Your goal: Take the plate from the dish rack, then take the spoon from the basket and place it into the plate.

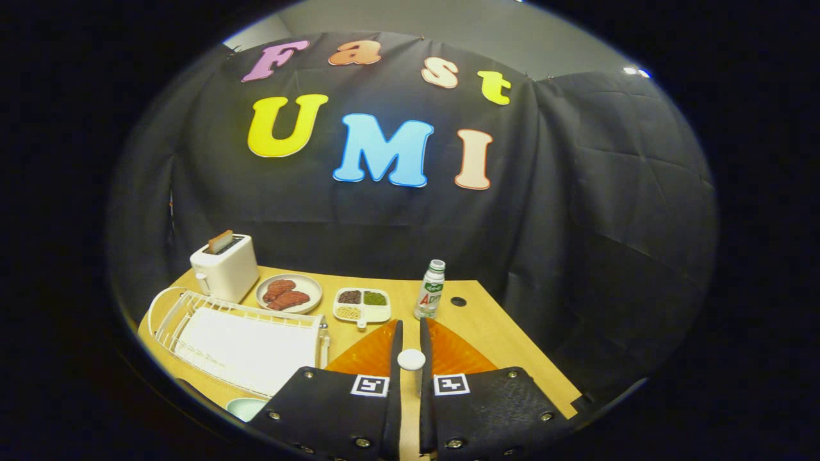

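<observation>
My gripper [410, 323] hangs low over the wooden table [500, 333], its two fingers drawn close together. Between them sits a white rounded end with a short stem below it, which looks like the spoon [410, 360]; both fingers press on it, and its other end is hidden. Under and just beyond the fingers lies an orange ribbed plate [458, 355], showing on both sides of them. The white wire dish rack [243, 339] stands to the left of the plate with a white sheet in its bottom. A pale green rim [246, 408], perhaps the basket, peeks out beside the left finger.
At the back left stands a white toaster [224, 267] with a slice in it. Next to it are a round dish of meat [289, 293] and a divided dish of grains [362, 305]. A small bottle [430, 289] and a cable hole [458, 301] lie beyond the plate.
</observation>
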Demonstrator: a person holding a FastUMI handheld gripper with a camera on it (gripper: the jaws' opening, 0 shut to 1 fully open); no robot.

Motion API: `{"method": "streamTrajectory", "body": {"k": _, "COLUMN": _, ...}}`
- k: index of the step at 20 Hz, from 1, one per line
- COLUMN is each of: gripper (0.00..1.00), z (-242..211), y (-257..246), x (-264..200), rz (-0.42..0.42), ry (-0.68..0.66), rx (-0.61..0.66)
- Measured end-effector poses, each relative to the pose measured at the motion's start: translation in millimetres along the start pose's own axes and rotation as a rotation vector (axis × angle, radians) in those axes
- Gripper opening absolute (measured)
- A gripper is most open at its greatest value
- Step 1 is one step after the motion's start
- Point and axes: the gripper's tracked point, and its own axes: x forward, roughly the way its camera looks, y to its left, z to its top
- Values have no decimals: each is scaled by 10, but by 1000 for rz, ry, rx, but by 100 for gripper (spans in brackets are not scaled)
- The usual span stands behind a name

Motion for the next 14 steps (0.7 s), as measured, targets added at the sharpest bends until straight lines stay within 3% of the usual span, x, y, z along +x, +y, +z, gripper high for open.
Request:
{"method": "streamTrajectory", "body": {"k": 7, "gripper": 11, "z": -79, "y": 926, "x": -466, "rz": 191, "ry": -2, "rx": -31}}
{"method": "streamTrajectory", "body": {"k": 14, "gripper": 11, "z": -558, "y": 1614, "x": -808, "rz": 344, "ry": 67, "rx": -79}}
